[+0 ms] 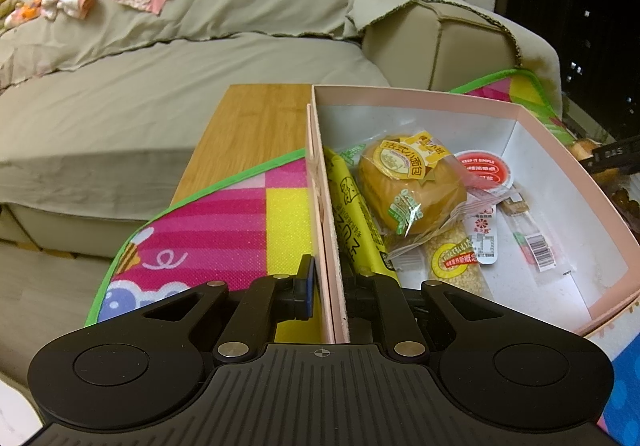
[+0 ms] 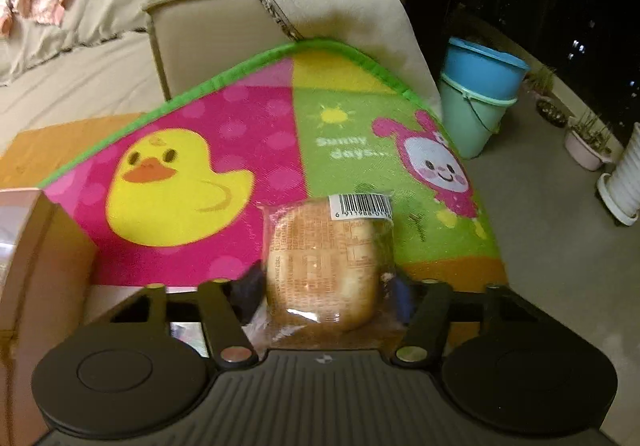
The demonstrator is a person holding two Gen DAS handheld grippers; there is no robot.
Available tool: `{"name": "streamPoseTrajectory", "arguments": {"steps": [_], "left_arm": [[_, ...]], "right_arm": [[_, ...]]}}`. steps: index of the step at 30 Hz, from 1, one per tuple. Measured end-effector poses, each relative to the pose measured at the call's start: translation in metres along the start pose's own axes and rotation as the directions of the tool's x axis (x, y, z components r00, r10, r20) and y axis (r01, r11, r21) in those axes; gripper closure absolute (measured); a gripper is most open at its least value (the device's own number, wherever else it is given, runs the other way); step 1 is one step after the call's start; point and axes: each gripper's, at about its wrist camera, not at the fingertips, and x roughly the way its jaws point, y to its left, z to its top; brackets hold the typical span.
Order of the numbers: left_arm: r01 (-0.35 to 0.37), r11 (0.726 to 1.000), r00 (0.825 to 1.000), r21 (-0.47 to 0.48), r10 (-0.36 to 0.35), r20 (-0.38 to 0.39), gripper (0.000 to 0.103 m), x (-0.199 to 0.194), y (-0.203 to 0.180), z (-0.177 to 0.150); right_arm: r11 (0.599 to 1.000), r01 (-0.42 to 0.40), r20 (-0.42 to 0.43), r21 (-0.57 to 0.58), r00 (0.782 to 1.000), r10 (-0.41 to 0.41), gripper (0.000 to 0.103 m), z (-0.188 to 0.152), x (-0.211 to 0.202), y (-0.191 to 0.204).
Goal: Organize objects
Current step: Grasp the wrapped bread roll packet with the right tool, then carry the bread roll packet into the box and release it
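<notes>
Bun: a round golden bread bun in a clear plastic wrapper with a barcode label (image 2: 322,266) sits between the blue-padded fingers of the right gripper (image 2: 322,294), above the bright cartoon play mat with a green border (image 2: 208,118).
Right jaws: closed on the bun's sides, about half spread; the pads meet the wrapper.
Box: the pale pink cardboard box with a white inside (image 1: 560,150) lies to the left of the bun in the right wrist view, already holding another wrapped bun (image 1: 412,186), a yellow packet (image 1: 356,214) and small sachets.
Left jaws: the left gripper (image 1: 332,286) is pinched shut on the box's near wall, steadying it.
Step in hand, as I judge it: carrying the bun to the box.
Doing it well: keep the squeeze light so the soft bun is not crushed, clear the wall, release over the bare white floor at the right.
Risk: slippery film may slide.
</notes>
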Motion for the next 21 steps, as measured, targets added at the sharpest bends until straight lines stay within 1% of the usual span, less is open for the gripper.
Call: {"name": "streamPoseTrajectory", "arguments": {"steps": [4,8,10,15,19,21], "left_arm": [[-0.007,1.0,1.0,0.0,0.007,0.001,0.091,0.0,-0.002,0.0],[-0.023,1.0,1.0,0.015,0.023,-0.007,0.091,0.002,-0.006,0.003],[-0.025,0.999,1.0,0.019,0.025,-0.009,0.091,0.004,-0.009,0.005],[-0.02,1.0,1.0,0.016,0.02,-0.007,0.091,0.006,-0.009,0.005],[-0.011,1.0,1.0,-0.002,0.011,-0.011,0.091,0.008,-0.006,0.007],[-0.01,1.0,1.0,-0.004,0.01,-0.011,0.091,0.009,-0.006,0.008]], "right_arm": [[1.0,-0.025,0.039,-0.007,0.999,0.026,0.047,-0.006,-0.028,-0.005],[0.997,-0.072,0.052,-0.031,0.996,0.074,0.047,-0.02,-0.063,-0.014],[0.995,-0.091,0.052,-0.051,0.994,0.093,0.047,-0.03,-0.079,-0.012],[0.984,-0.157,0.013,-0.081,0.987,0.159,0.047,-0.061,-0.117,-0.004],[0.969,-0.201,-0.032,-0.143,0.98,0.198,0.047,-0.09,-0.146,0.011],[0.961,-0.218,-0.04,-0.168,0.976,0.215,0.047,-0.1,-0.16,0.019]]}}
